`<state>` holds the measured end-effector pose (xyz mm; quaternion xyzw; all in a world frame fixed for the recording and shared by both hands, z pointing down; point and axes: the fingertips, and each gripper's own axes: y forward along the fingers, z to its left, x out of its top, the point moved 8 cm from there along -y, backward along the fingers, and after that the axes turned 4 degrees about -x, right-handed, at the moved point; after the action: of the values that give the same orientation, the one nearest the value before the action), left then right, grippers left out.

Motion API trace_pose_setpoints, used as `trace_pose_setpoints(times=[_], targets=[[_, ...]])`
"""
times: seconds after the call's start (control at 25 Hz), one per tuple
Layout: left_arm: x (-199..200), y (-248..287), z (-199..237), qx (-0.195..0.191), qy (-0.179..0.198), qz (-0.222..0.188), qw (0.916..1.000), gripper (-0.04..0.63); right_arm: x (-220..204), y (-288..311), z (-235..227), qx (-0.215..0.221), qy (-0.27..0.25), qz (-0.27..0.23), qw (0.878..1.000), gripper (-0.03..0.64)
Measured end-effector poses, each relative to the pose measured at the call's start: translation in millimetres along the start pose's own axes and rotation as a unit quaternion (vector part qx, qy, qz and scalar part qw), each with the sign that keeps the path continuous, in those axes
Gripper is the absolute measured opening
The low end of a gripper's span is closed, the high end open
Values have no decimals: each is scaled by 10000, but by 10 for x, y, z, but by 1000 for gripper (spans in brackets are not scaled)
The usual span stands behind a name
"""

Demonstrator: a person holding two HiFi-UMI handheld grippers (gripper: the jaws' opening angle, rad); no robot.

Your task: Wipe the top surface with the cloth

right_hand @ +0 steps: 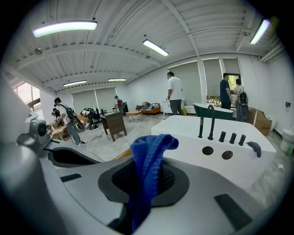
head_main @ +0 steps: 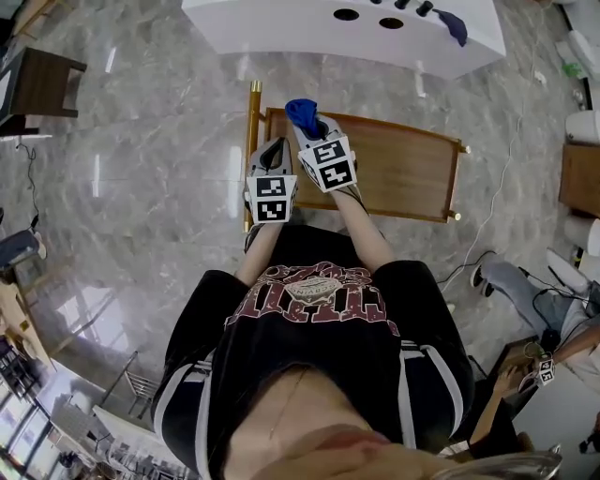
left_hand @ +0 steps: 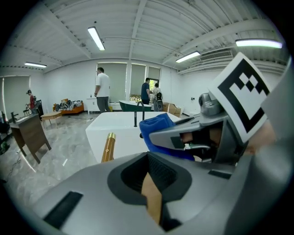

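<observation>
head view: the left gripper (head_main: 275, 155) and right gripper (head_main: 314, 129) hover side by side over the brown wooden tabletop (head_main: 403, 169), with the crumpled blue cloth (head_main: 302, 111) poking from the right one.
left gripper view: its fingers (left_hand: 92, 193) are drawn together to a thin slit, grasping nothing.
right gripper view: its fingers (right_hand: 193, 211) are clenched on the cloth (right_hand: 147, 160), which stands up between them. a white counter (right_hand: 183, 131) lies beyond.

White counter (head_main: 272, 21) ahead — dark side table (head_main: 42, 84) left.
</observation>
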<state>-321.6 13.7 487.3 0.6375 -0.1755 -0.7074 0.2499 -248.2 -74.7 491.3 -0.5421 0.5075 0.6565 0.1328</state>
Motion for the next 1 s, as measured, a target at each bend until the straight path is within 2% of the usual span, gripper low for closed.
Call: trace_pose_setpoints(times=[0.2,0.36,0.48,0.68,1.0], targets=[[-222,169,86,-120,173,325,9993,46,-194,338,45,115,-56,303,9995,57],[-530,240,72,-238,36,711,9972,46,-392,590,89,190,-70,605,9980,57],[-722,307,31,-276,68,866,9958,46,-510,780,101,261,49,755,9968,57],[-1082,419,-47,-333,-132,1227,9918,46,-713,1062,163,357,170,1089,9933,57],[-1445,595,-145,-578,71,1717,9834,46,-822,1460,226,177,272,1510,9880,57]])
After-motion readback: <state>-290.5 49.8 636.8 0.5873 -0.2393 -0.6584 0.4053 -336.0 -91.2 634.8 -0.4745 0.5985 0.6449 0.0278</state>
